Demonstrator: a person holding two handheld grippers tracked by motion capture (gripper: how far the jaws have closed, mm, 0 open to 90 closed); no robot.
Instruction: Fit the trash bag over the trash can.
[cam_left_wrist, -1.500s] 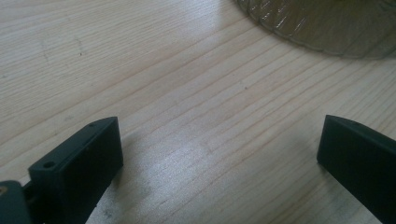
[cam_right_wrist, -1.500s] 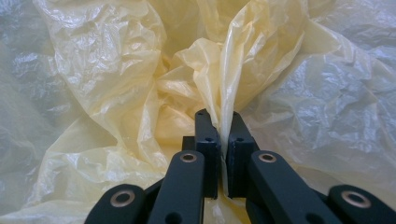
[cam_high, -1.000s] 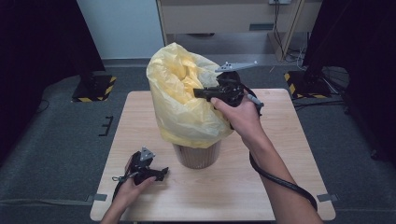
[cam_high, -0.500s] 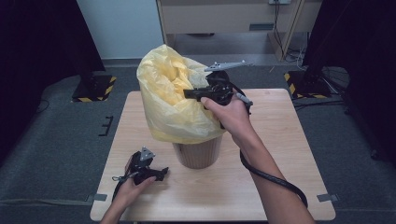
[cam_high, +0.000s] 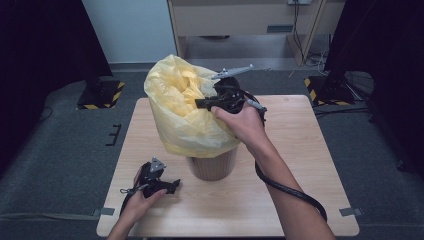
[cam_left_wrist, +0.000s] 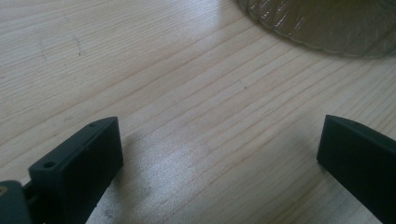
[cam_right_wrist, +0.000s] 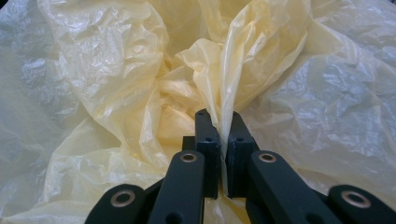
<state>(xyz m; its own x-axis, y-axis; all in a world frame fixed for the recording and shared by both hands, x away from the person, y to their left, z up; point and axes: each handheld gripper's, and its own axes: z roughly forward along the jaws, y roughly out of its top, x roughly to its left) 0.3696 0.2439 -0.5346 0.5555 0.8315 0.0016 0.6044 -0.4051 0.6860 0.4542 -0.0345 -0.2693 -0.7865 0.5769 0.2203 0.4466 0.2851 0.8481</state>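
Observation:
A yellow plastic bag (cam_high: 182, 112) billows over a brown ribbed bin (cam_high: 212, 165) in the middle of the wooden table (cam_high: 300, 155). My right gripper (cam_high: 200, 104) is shut on the bag's right rim, held above the bin. In the right gripper view a fold of the yellow bag (cam_right_wrist: 224, 93) is pinched between the closed jaws of the right gripper (cam_right_wrist: 220, 122). My left gripper (cam_high: 172, 187) rests low on the table near the front left, open. In the left gripper view its jaws stand wide apart over bare wood, with the bin's base (cam_left_wrist: 327, 28) ahead of the left gripper (cam_left_wrist: 219, 140).
A wooden cabinet (cam_high: 240, 20) stands behind the table. Two stand bases with yellow-black stripes (cam_high: 102, 95) sit on the grey floor at both far sides. The right gripper's cable (cam_high: 285, 187) trails over the table's front right.
My right gripper has carried the bag's rim leftward and a little up, pulling the bag taller over the bin. The left gripper has stayed put.

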